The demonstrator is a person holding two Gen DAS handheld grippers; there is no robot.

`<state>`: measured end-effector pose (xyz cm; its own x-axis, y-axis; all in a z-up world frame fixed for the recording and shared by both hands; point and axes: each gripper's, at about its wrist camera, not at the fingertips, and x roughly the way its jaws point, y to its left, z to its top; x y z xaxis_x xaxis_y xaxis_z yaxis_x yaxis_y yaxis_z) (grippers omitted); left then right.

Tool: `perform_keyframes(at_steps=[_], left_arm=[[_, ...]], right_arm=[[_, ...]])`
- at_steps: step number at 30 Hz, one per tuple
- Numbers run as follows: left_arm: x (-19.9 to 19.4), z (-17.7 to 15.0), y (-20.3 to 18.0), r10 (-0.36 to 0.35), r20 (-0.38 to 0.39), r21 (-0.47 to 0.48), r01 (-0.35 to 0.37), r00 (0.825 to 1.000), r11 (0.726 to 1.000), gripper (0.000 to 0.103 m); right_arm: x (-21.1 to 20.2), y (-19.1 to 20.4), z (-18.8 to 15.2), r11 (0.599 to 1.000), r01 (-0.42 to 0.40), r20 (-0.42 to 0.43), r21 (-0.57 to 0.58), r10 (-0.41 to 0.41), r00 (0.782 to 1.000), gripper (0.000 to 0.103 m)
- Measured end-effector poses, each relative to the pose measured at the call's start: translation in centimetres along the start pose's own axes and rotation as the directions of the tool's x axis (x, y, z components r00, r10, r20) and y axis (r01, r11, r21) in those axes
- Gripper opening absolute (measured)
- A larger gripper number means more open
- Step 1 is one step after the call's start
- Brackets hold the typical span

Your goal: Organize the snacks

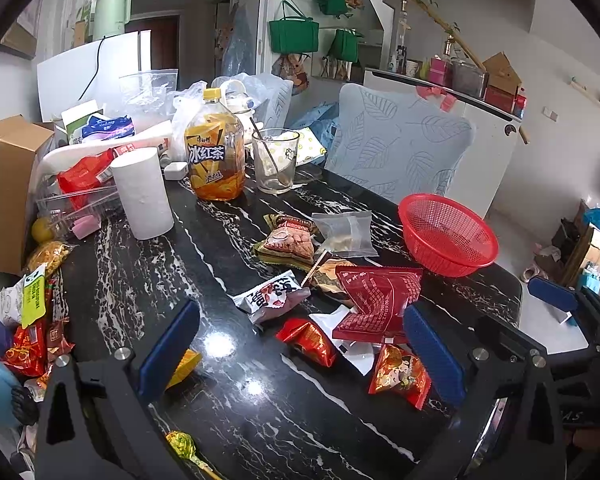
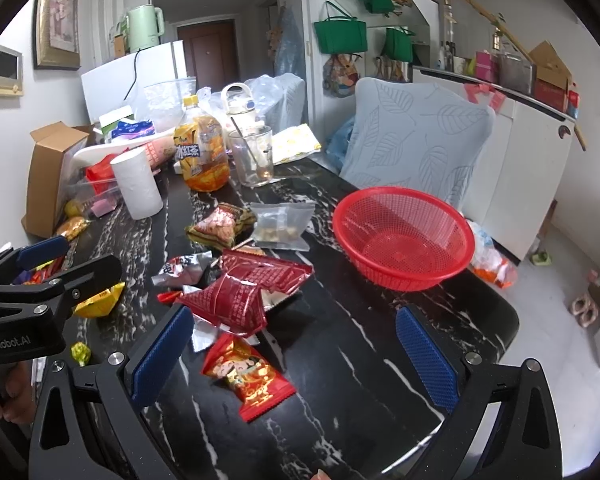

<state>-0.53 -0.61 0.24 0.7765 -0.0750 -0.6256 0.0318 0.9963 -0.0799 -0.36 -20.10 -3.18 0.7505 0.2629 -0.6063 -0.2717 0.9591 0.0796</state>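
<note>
A red mesh basket (image 2: 404, 236) stands empty near the right edge of the black marble table (image 2: 340, 344); it also shows in the left wrist view (image 1: 448, 236). Several snack packets lie in a heap left of it: dark red pouches (image 2: 240, 296) (image 1: 376, 300), a red-gold packet (image 2: 248, 376) (image 1: 400, 372), a clear bag (image 2: 280, 224), a nut packet (image 1: 290, 242). My left gripper (image 1: 300, 352) is open above the heap. My right gripper (image 2: 296, 352) is open and empty, the red-gold packet between its fingers' line of view.
An iced tea bottle (image 1: 216, 152), a glass with a spoon (image 1: 274, 160) and a paper roll (image 1: 142, 192) stand at the back. More packets and a cardboard box (image 1: 8, 188) crowd the left edge. A chair (image 2: 416, 144) stands behind the basket.
</note>
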Motion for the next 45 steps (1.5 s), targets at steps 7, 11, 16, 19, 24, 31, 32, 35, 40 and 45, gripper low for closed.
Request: perform_keyframes(at_steps=[7, 11, 16, 19, 24, 31, 32, 35, 40, 45], left_arm=[[0.1, 0.0, 0.0, -0.001, 0.002, 0.003, 0.001, 1.0, 1.0, 0.103], [0.0, 0.0, 0.0, -0.002, -0.002, 0.0, 0.002, 1.0, 1.0, 0.103], [-0.1, 0.0, 0.0, -0.006, 0.004, 0.003, 0.006, 1.0, 1.0, 0.103], [-0.1, 0.0, 0.0, -0.002, 0.005, 0.005, 0.002, 1.0, 1.0, 0.103], [0.0, 0.0, 0.0, -0.007, 0.0, 0.0, 0.007, 1.0, 1.0, 0.103], [0.1, -0.3, -0.2, -0.016, 0.002, -0.004, 0.016, 1.0, 1.0, 0.103], [0.2, -0.4, -0.2, -0.016, 0.002, -0.007, 0.016, 1.0, 1.0, 0.103], [0.6, -0.9, -0.5, -0.019, -0.008, -0.019, 0.019, 1.0, 1.0, 0.103], [1.5, -1.9, -0.9, -0.013, -0.042, -0.023, 0.012, 0.999, 1.0, 0.103], [2.3, -3.1, -0.8, 0.01, -0.077, -0.041, -0.013, 0.997, 0.999, 0.103]], right_arm=[[0.0, -0.2, 0.0, 1.0, 0.002, 0.002, 0.001, -0.002, 1.0, 0.103], [-0.1, -0.2, 0.0, 1.0, 0.003, 0.002, 0.001, -0.003, 1.0, 0.103], [-0.1, -0.2, 0.0, 1.0, 0.003, 0.003, 0.0, -0.003, 1.0, 0.103], [-0.1, -0.3, 0.0, 1.0, 0.006, 0.002, -0.002, -0.006, 1.0, 0.103], [-0.1, -0.3, -0.1, 1.0, 0.009, 0.005, -0.004, -0.009, 1.0, 0.103], [0.0, -0.5, -0.4, 1.0, -0.008, -0.001, -0.007, 0.008, 1.0, 0.103], [0.1, -0.6, -0.5, 1.0, -0.012, -0.003, -0.008, 0.012, 1.0, 0.103], [0.4, -0.8, -0.8, 1.0, -0.019, -0.015, -0.011, 0.019, 1.0, 0.103], [1.4, -1.1, -1.6, 0.999, -0.053, -0.049, -0.01, 0.053, 0.997, 0.103], [3.0, -1.4, -3.0, 0.993, -0.118, -0.099, -0.02, 0.116, 0.988, 0.103]])
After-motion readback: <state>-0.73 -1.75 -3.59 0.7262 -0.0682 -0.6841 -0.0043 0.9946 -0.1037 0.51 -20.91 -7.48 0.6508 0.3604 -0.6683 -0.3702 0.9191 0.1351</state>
